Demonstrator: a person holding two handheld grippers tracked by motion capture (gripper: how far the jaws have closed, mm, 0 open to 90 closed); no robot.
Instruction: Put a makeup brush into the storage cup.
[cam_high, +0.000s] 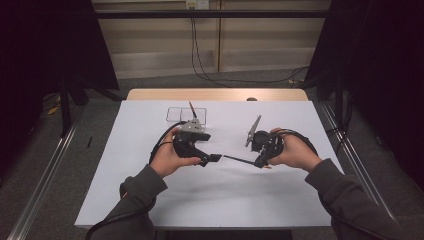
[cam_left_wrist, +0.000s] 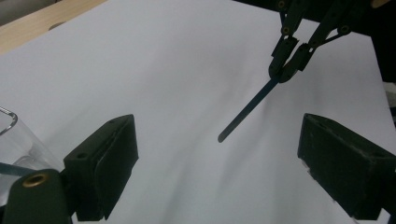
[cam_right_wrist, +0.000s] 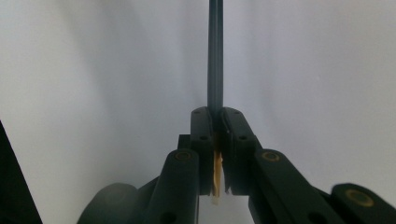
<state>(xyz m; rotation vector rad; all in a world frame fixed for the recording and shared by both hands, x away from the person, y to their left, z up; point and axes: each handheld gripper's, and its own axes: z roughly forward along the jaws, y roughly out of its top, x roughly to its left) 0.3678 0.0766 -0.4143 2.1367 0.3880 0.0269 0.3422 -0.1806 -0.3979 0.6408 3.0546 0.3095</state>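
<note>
A thin dark pencil (cam_high: 239, 160) sticks out level from my right gripper (cam_high: 260, 163), which is shut on one end of it above the white table top (cam_high: 215, 200). In the right gripper view the jaws (cam_right_wrist: 215, 114) pinch the pencil (cam_right_wrist: 215, 56), and a tan wooden end shows behind the pads. My left gripper (cam_high: 214, 158) faces the free end with its jaws open. In the left gripper view the pencil (cam_left_wrist: 247, 109) points from the right gripper (cam_left_wrist: 289, 65) into the gap of my left gripper (cam_left_wrist: 219, 137), touching neither pad.
A clear container (cam_high: 186, 115) stands behind the left hand with another pencil (cam_high: 192, 109) leaning in it; its rim (cam_left_wrist: 9, 122) shows at the left gripper view's edge. A wooden strip (cam_high: 215, 94) runs along the table's far edge. Metal rails flank the table.
</note>
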